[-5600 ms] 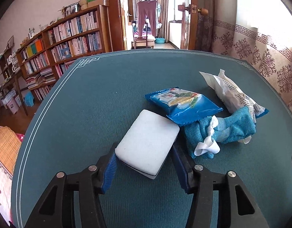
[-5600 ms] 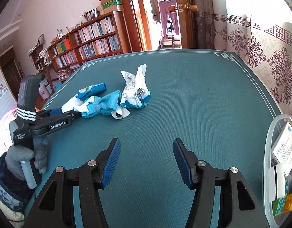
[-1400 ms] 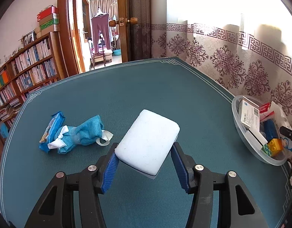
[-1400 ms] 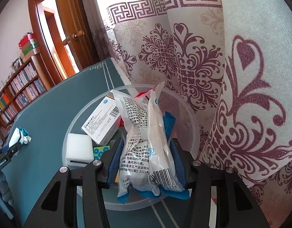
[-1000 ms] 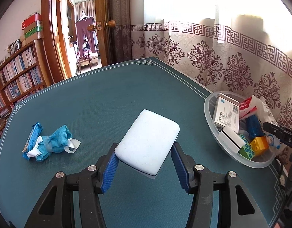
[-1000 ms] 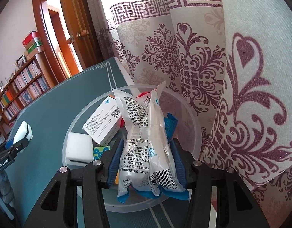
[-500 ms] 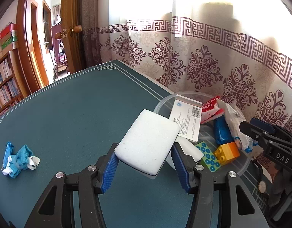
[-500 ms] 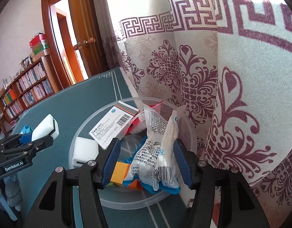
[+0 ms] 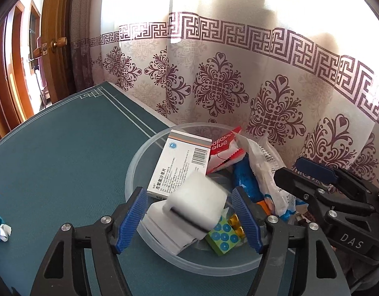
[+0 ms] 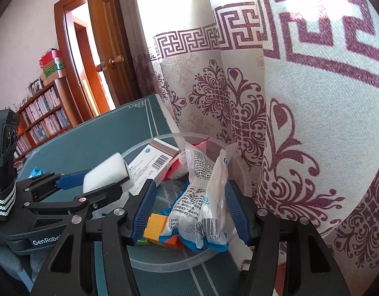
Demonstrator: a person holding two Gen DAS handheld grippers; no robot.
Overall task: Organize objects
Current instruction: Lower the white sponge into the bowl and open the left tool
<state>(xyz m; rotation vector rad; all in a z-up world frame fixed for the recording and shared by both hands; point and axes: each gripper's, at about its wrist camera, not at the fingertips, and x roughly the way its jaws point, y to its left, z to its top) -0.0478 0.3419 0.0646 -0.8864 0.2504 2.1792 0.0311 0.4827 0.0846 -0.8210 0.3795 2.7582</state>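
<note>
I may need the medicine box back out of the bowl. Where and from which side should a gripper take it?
Grip the medicine box across its two long edges near the raised orange-striped end, coming from above. It leans tilted on the other items, its lower end under the white sponge, and the bowl wall blocks any sideways approach.

Home: bookshelves (image 10: pixel 41 120), patterned curtain (image 9: pixel 238 86)

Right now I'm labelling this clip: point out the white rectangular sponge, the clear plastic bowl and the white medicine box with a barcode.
white rectangular sponge (image 9: pixel 196 198), left wrist view, top face.
clear plastic bowl (image 9: pixel 214 264), left wrist view, near rim.
white medicine box with a barcode (image 9: pixel 178 162), left wrist view, printed face.
</note>
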